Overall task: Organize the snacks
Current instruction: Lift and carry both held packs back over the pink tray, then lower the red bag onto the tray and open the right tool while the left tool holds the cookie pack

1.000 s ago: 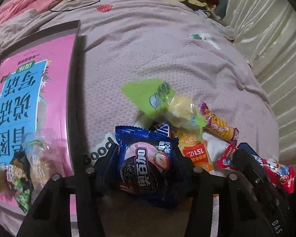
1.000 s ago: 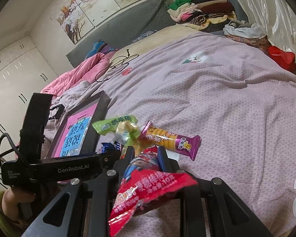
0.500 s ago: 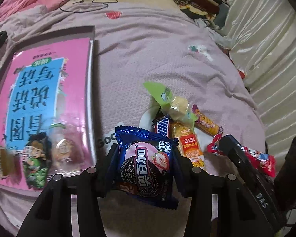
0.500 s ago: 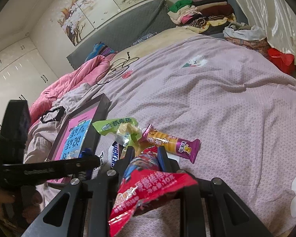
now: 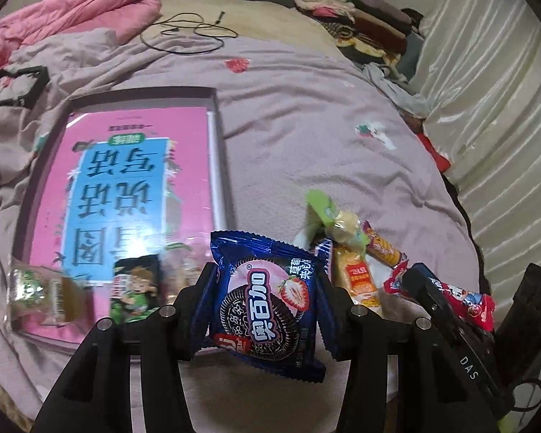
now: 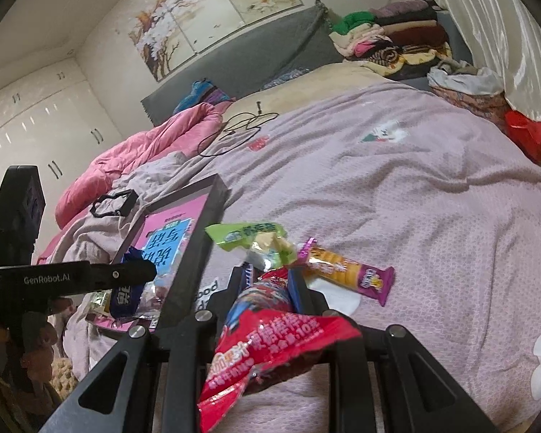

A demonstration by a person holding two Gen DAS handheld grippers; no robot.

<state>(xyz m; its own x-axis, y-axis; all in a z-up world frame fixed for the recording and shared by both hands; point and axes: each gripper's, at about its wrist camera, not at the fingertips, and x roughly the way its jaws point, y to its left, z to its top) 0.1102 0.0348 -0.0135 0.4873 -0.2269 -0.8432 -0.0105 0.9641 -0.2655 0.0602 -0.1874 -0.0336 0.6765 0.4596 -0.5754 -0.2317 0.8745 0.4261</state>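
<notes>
The left claw (image 5: 265, 301) is clamped on a blue cookie packet (image 5: 267, 303), one finger pressed against each side edge; the packet stands upright with its printed face to the camera and its long axis running near to far. It hangs over the near right corner of the dark tray (image 5: 218, 151), which holds a pink book (image 5: 133, 187). The snacks at the tray's near end are blurred: a green packet (image 5: 135, 294) can be made out, the others cannot. The right claw (image 6: 270, 285) is closed on a red candy packet (image 6: 274, 339), long axis near to far; its crumpled near end hides the fingers' inner faces. Right of the tray, on the bed (image 6: 396, 187), a loose pile has a lime-green packet (image 6: 249, 236) and an orange-and-purple stick packet (image 6: 346, 270) lying left to right; the items beneath are mostly covered.
</notes>
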